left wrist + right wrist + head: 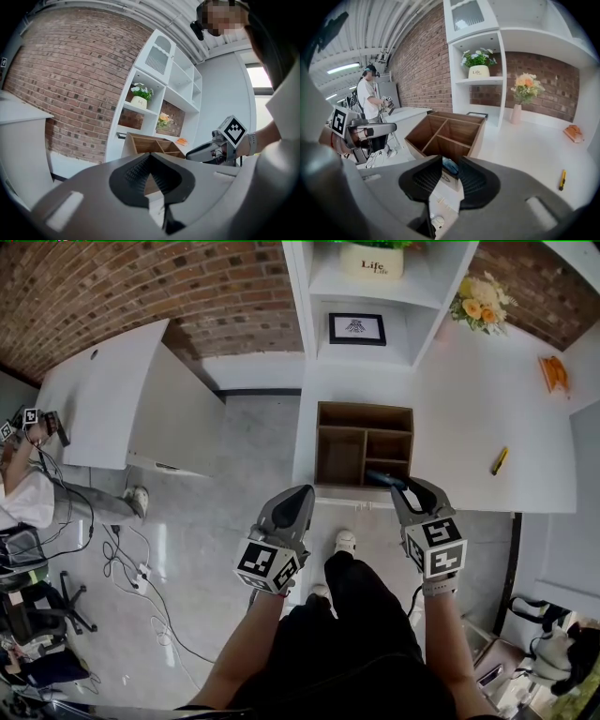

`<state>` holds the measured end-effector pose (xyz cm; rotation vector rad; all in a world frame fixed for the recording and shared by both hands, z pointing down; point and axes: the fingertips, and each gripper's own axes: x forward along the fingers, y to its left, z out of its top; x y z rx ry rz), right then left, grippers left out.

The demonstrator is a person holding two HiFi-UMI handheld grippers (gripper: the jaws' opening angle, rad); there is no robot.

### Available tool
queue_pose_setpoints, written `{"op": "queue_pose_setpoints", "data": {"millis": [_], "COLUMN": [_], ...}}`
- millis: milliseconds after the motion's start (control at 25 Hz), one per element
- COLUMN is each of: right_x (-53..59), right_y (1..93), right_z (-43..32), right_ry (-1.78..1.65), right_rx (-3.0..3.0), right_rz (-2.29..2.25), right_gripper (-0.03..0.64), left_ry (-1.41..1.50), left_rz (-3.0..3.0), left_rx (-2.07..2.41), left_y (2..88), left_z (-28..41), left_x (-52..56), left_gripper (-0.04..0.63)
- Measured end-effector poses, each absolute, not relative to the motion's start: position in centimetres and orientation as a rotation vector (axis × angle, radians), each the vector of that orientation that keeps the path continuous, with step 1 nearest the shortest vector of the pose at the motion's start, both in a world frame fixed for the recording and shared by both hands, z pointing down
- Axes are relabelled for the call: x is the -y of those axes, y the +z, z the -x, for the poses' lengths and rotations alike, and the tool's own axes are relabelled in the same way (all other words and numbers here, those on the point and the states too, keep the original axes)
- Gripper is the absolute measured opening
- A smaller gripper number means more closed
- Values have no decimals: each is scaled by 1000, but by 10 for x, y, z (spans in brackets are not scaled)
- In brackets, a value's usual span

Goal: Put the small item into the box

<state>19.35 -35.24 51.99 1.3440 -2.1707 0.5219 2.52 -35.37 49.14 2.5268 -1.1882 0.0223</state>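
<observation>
A wooden box (364,414) with open compartments stands at the near edge of the white table (469,427). The small item (380,477), dark blue, sits at the box's near right compartment. My right gripper (398,486) is right behind it. In the right gripper view the item (450,166) shows in the gap between the jaws of the right gripper (450,161), which stand apart without pressing it, just before the box (440,123). My left gripper (298,493) hangs over the floor to the box's left. Its tips (150,157) meet with nothing in them.
A yellow marker (501,460) lies on the table right of the box, an orange thing (553,373) farther back. A white shelf unit (370,296) rises behind the box. A white desk (122,390) and another person (28,493) are at left, with cables (131,568) on the floor.
</observation>
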Motion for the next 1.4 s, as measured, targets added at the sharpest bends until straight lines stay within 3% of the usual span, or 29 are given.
{"op": "queue_pose_setpoints", "data": {"millis": [440,1400], "right_x": [344,298], "right_y": [513,462], "right_z": [-198,-188], "right_ry": [512,356], "right_rx": [2199,2397], "right_rz": [-1407,-1558], "right_gripper": [103,3], "left_ry": [29,7], "left_rz": [-2537,-2588], "left_rx": [1166,1099], "left_y": [491,473], "left_z": [-28,-33], "left_x": [345,315], "left_gripper": [3,3]}}
